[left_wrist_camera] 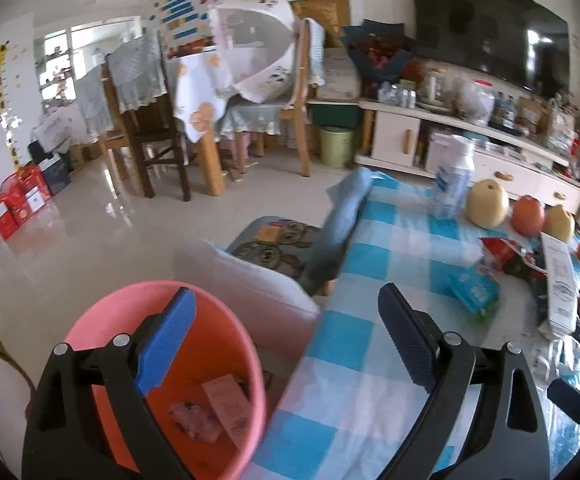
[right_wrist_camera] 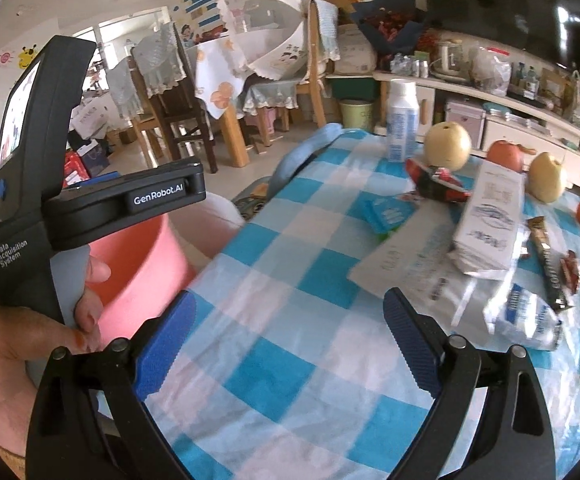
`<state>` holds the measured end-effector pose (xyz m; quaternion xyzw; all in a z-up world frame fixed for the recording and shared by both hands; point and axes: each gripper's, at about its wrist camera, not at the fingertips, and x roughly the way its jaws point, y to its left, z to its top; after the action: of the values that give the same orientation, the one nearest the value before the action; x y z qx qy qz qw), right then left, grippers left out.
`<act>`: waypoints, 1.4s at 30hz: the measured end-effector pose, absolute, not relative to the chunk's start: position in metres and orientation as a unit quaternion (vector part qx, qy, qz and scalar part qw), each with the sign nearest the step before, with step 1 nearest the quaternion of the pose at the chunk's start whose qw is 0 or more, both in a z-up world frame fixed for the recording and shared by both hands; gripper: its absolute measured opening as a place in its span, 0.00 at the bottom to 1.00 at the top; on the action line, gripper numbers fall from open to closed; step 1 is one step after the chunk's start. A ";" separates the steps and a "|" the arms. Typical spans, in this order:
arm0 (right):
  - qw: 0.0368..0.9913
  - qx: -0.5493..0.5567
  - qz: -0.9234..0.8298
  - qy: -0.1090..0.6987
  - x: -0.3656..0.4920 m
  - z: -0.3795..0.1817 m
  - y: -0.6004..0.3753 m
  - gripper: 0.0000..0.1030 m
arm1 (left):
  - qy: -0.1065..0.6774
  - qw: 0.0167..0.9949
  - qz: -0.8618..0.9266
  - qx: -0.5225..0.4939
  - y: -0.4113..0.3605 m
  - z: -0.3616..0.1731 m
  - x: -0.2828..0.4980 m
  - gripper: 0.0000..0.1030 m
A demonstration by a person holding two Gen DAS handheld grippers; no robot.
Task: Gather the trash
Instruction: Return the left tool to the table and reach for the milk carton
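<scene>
The left gripper (left_wrist_camera: 286, 340) hangs spread wide with nothing between its blue pads, straddling the edge where the round pink plastic bucket (left_wrist_camera: 102, 312) meets the blue-and-white checked cloth of the bench (left_wrist_camera: 354, 344). The bucket sits down and to that gripper's left, below bench level, and already holds a pale pink packet (left_wrist_camera: 228, 404) and a crumpled pinkish scrap (left_wrist_camera: 194, 420). The right gripper (right_wrist_camera: 290, 340) is also spread wide and empty, hovering over bare checked cloth.

The remaining litter lies ahead and to the right of both grippers, and it is clearly closer to the right one. Nearest that gripper, just off its right finger, is a crumpled clear-and-blue plastic wrapper (right_wrist_camera: 526, 316). Beyond it lies a dark brown snack-bar wrapper (right_wrist_camera: 546, 260), its long axis running roughly away from the gripper, with a small red candy wrapper (right_wrist_camera: 572, 270) just beside it. Further ahead are a flat white printed carton (right_wrist_camera: 490, 216) lying lengthwise away from the gripper, a small blue packet (right_wrist_camera: 386, 214) and a red-and-black crisp bag (right_wrist_camera: 434, 180).

The white plastic bottle (right_wrist_camera: 400, 120), the yellow pears (right_wrist_camera: 448, 146) and the other fruit stand at the far side and look like non-trash.

My judgement: the right gripper should swing slightly right for the crumpled wrapper, then carry it left across to the bucket.
</scene>
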<state>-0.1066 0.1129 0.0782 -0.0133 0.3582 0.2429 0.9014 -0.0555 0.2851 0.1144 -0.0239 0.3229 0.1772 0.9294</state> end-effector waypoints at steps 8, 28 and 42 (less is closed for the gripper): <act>0.915 -0.012 0.206 0.345 -0.106 0.084 0.072 0.91 | 0.314 0.940 0.130 -0.009 0.247 0.114 -0.048 0.90; 0.936 -0.014 0.139 0.324 -0.102 0.085 -0.009 0.91 | 0.317 0.947 0.047 0.035 0.169 0.098 -0.031 0.90; 0.937 -0.011 0.108 0.334 -0.093 0.075 -0.050 0.91 | 0.337 0.939 -0.003 0.071 0.119 0.078 -0.021 0.90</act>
<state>-0.0934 -0.0495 0.0750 -0.0114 0.3335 0.1076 0.9365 -0.0214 0.1186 0.0783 0.0706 0.3373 -0.0026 0.9387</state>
